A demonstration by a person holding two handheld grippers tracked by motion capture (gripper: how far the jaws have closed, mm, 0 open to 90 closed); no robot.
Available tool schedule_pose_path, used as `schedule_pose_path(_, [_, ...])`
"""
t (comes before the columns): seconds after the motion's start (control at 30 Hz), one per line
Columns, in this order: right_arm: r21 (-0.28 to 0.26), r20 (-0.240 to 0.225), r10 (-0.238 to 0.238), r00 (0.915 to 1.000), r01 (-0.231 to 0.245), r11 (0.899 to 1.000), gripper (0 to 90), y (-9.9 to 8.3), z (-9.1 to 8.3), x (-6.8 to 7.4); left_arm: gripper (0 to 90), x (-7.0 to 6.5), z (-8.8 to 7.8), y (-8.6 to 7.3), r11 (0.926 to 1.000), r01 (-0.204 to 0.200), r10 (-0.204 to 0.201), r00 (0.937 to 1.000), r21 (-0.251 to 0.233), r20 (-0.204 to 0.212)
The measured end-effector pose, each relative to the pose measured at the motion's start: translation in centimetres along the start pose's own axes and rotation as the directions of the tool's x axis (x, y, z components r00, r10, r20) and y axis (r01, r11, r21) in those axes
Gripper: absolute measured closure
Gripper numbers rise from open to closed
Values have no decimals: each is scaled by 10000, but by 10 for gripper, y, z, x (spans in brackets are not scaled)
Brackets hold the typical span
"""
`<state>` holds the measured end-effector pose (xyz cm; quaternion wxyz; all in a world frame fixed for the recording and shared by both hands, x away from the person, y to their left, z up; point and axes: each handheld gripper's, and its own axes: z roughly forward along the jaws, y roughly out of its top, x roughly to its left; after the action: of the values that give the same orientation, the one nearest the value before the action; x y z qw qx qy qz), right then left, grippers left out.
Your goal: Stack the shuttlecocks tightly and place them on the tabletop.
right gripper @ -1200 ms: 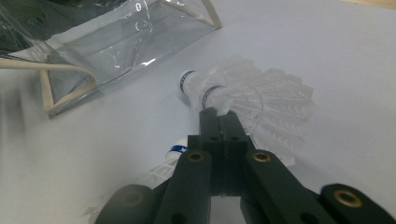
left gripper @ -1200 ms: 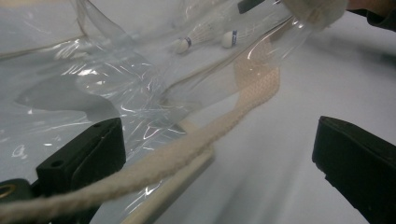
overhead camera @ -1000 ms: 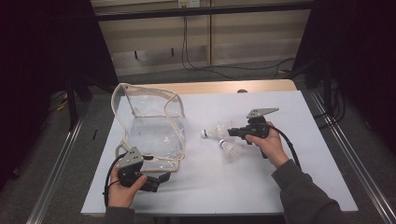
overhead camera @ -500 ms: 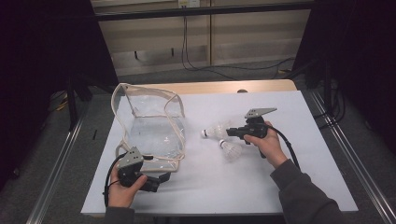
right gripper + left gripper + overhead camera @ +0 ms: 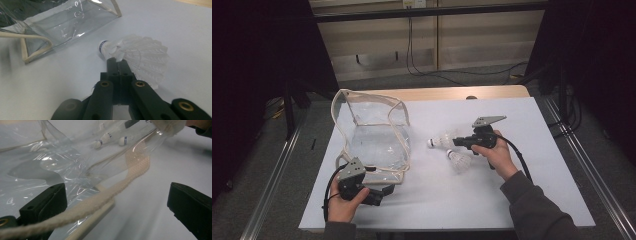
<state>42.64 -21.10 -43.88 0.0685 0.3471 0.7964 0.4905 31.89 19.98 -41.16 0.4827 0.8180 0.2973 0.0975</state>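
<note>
One shuttlecock (image 5: 140, 56) sits pinched in the right hand-held gripper (image 5: 118, 60).

A second shuttlecock (image 5: 458, 160) lies on the white table (image 5: 542, 180); cables (image 5: 422, 70) cross the floor beyond.

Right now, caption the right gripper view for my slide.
Right gripper shut on a shuttlecock's feathers, clear bag behind.

White shuttlecock (image 5: 140, 56) (feathered) lying sideways beside a second shuttlecock (image 5: 459, 159).
</note>
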Motion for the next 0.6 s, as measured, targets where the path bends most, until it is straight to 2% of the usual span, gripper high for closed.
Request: schedule_pose_path(0.6, [-37,-44,48,10000,-48,10000,900,-2,5,0,26,0,0,0,10000,11,-11,10000,22,-2])
